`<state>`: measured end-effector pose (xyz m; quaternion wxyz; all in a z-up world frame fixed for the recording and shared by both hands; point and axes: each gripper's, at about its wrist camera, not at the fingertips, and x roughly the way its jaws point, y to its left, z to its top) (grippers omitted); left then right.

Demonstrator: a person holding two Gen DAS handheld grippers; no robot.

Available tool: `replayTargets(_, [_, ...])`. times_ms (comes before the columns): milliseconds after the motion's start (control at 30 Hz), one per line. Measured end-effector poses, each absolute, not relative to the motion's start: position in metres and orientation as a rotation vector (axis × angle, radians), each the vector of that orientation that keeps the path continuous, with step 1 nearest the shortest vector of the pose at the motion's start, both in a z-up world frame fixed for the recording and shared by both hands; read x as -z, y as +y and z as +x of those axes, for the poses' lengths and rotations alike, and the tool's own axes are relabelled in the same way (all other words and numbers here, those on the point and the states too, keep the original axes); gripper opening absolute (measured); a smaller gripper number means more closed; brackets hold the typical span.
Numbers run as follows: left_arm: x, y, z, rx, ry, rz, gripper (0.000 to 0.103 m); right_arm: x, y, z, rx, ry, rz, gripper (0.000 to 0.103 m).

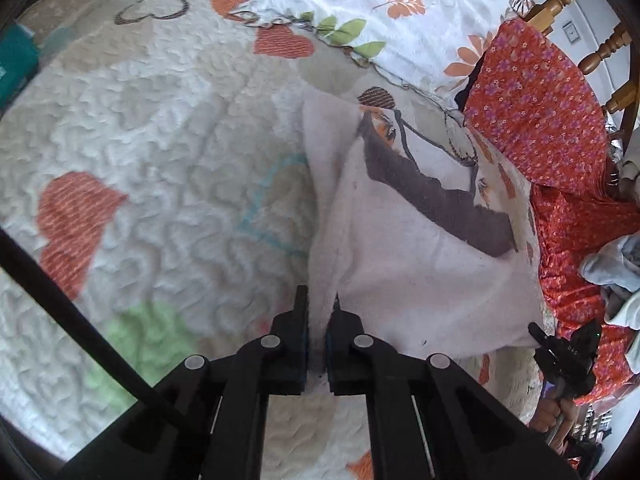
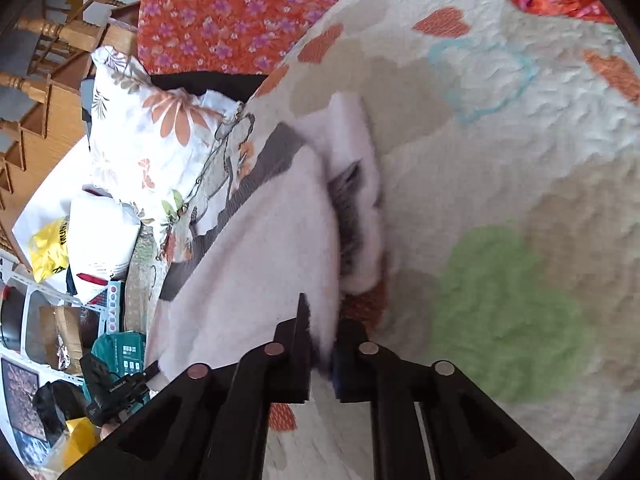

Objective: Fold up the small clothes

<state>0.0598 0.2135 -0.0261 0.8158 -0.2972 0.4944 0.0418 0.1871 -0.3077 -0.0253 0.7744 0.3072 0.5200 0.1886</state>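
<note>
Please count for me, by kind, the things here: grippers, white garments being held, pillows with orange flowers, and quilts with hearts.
Grippers: 2, the left gripper and the right gripper
White garment with a grey band, pinched by both: 1
Pillow with orange flowers: 1
Quilt with hearts: 1
Total: 5

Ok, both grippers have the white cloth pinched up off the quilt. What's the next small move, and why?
Probably carry both held corners forward together and lay them over the far edge. The left gripper and right gripper each pinch the white cloth, which hangs lifted while its far end rests on the quilt.
</note>
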Motion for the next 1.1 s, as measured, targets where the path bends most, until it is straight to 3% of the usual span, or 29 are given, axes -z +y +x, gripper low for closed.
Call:
replayTargets(167, [0.045,0.22,0.05,-0.181,1.083,-0.668,0.012,0.049,-0.323,0.18,-0.346,1.188,0.679,0.014])
replayTargets(300, [0.038,0.222,0.028,-0.23,1.035,-0.674,0.041,0.048,-0.336,0.166,-0.348,1.152,0.73,0.032])
replayTargets(600, [-0.031,0.176,-0.025,-0.326,0.847,-0.409,0.07,0.02,-0.347,0.126,-0.302,1.072,0.574,0.043])
replayTargets(800, [-0.066,0.124,-0.051,-0.346,0.731,-0.301,0.078,0.005,-0.335,0.098,-0.306,1.0,0.46,0.053])
replayTargets(1100, [-0.064,0.055,-0.056,-0.337,0.743,-0.201,0.079,-0.009,-0.34,0.079,-0.317,0.872,0.427,0.063])
